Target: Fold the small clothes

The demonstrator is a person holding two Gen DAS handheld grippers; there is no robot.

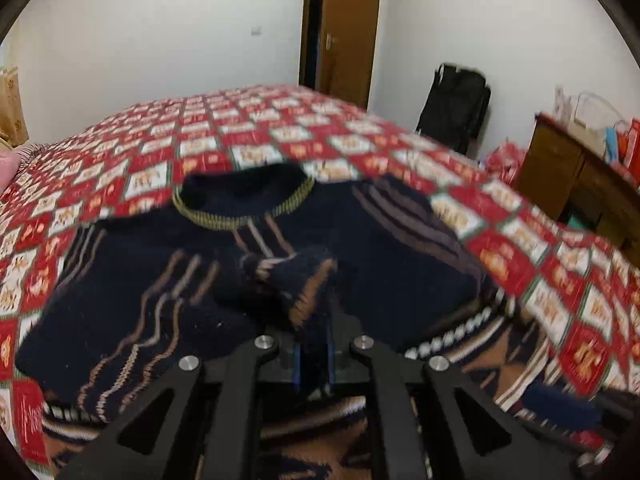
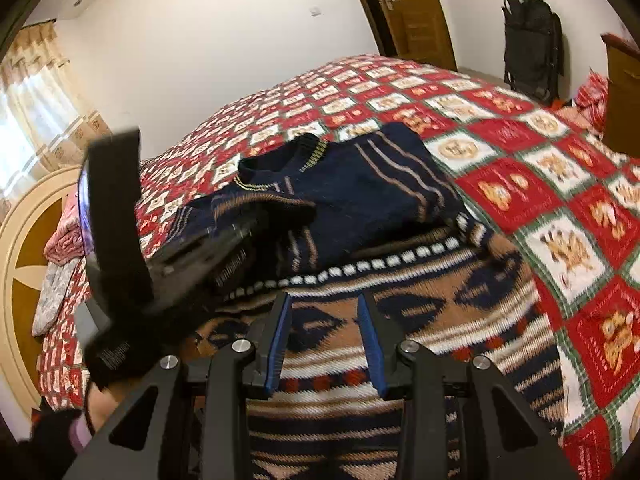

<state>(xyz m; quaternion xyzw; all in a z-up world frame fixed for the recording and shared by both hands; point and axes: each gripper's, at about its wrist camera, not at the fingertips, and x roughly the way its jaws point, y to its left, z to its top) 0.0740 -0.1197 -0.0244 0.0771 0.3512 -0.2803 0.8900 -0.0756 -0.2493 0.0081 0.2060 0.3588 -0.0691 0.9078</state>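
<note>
**Left wrist view: a dark sweater on a red bed, one sleeve pinched**

The biggest thing is one bed with a red and white checked blanket [image 1: 256,136]. The squares have little orange pictures and marks in them, but they are too blurry to read.

On the blanket lies one dark blue sweater [image 1: 400,264]. It has thin brown wavy stripes and a yellow ring at the neck. Its lower part has wide brown, white and dark bands. In the right wrist view the same sweater [image 2: 360,196] fills the middle and bottom of the picture, and one sleeve is folded over the chest.

Behind the bed there is one brown door [image 1: 348,28], one black bag [image 1: 456,108] standing by the white wall, and one brown wooden cabinet [image 1: 560,168] with colourful packs on top. No words on them can be read.

The left gripper [image 1: 312,344] points down at a slant. Its tongs are squeezed almost together on the cuff of a sleeve [image 1: 292,280], which bunches up just past the tips. In the right wrist view it reaches in from the left, blurred.

The right gripper [image 2: 326,340] also points down at a slant, over the banded part of the sweater. Its two blue pads [image 2: 372,344] stand a little apart, with nothing pinched between them.
</note>
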